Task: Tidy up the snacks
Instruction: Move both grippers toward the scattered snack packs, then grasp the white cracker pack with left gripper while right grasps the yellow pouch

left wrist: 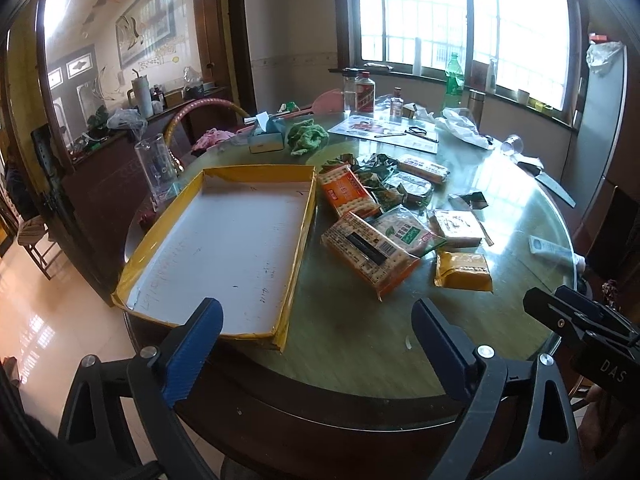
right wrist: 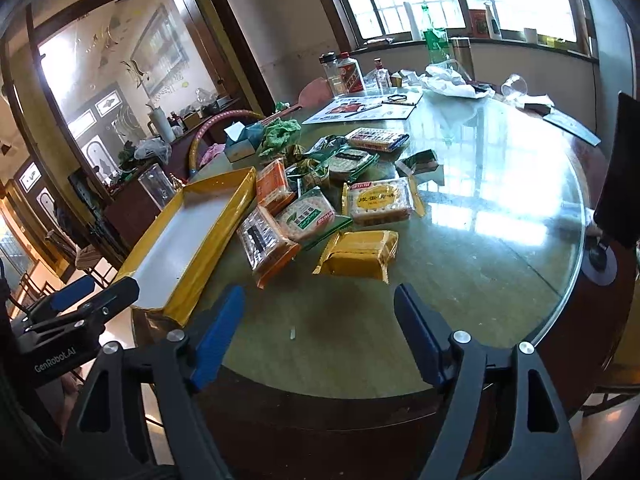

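Note:
A shallow yellow cardboard tray (left wrist: 308, 216) with a white, empty floor lies on the left of the round glass-topped table; it also shows in the right wrist view (right wrist: 208, 236). To its right lies a pile of snack packs: an orange cracker pack (left wrist: 368, 258) (right wrist: 266, 244), a green-labelled pack (left wrist: 408, 234) (right wrist: 310, 218), a gold pack (left wrist: 464, 270) (right wrist: 358, 254), a yellow-print biscuit pack (right wrist: 380, 200) and several more behind. My left gripper (left wrist: 318, 344) is open and empty above the near table edge. My right gripper (right wrist: 320, 332) is open and empty, just short of the gold pack.
At the back of the table (left wrist: 360, 344) stand bottles (left wrist: 364, 94), a green bottle (left wrist: 454, 80), a tissue box (left wrist: 266, 136), a green cloth (left wrist: 306, 136), papers and a plastic bag. A glass pitcher (left wrist: 156, 168) stands behind the tray. A cleaver (left wrist: 554, 186) lies at the right edge.

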Available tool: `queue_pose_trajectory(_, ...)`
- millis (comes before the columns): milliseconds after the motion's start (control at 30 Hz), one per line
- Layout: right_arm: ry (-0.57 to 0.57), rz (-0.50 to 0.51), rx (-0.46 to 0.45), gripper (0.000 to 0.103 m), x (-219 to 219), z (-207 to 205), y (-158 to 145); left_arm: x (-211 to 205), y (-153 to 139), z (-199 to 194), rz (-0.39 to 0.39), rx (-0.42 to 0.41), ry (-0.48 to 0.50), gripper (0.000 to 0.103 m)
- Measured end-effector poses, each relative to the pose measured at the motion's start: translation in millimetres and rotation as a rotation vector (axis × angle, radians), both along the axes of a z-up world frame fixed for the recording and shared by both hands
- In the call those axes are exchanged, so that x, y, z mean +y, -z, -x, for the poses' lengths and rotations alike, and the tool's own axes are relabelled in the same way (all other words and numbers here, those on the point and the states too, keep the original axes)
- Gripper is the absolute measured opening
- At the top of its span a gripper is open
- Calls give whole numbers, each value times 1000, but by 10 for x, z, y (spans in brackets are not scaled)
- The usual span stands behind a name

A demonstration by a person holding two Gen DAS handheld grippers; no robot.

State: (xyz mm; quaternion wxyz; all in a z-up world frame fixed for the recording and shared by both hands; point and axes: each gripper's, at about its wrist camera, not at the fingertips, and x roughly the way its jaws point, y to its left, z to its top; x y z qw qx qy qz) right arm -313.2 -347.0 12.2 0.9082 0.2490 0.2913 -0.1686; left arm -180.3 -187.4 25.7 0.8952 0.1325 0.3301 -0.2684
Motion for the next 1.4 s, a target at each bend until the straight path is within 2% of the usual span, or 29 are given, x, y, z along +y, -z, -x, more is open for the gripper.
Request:
queue_pose_trajectory(167, 4, -9, 6, 80, 3, -9, 15, 11, 6, -26, 17, 44, 26, 86)
queue_pose_trajectory(300, 2, -12, 9, 80, -2, -17, 29, 46, 15, -100, 41, 81, 41, 88)
queue_pose_trajectory(400, -8, -33, 13, 82, -51, -57, 87, 19, 66, -209, 56, 139, 54, 88)
queue_pose_trajectory(633, -12, -85, 41, 84, -231, -193, 256, -203, 184, -372, 54, 222, 74, 90)
queue_pose_trajectory(767, -58, -101, 64, 84, -425, -390, 333, -447, 319, -608, 57, 319, 82, 91)
queue_pose_trajectory(967, -199, -30, 139, 84, -683, -780, 417, -814, 577, -991, -35, 390, 17, 91)
queue_pose_trajectory(1133, -284, -59, 166, 84, -850, -1029, 525, -1029, 730, -1185, -31, 486, 8, 91)
queue_pose_trajectory(1267, -317, -59, 170, 84, -975, -1254, 563, -1187, 871, -1316, -79, 564, -7, 91)
queue_pose_trajectory(1400, -334, -80, 204, 84, -1048, -1423, 686, -1270, 1005, -1390, -132, 583, -30, 91)
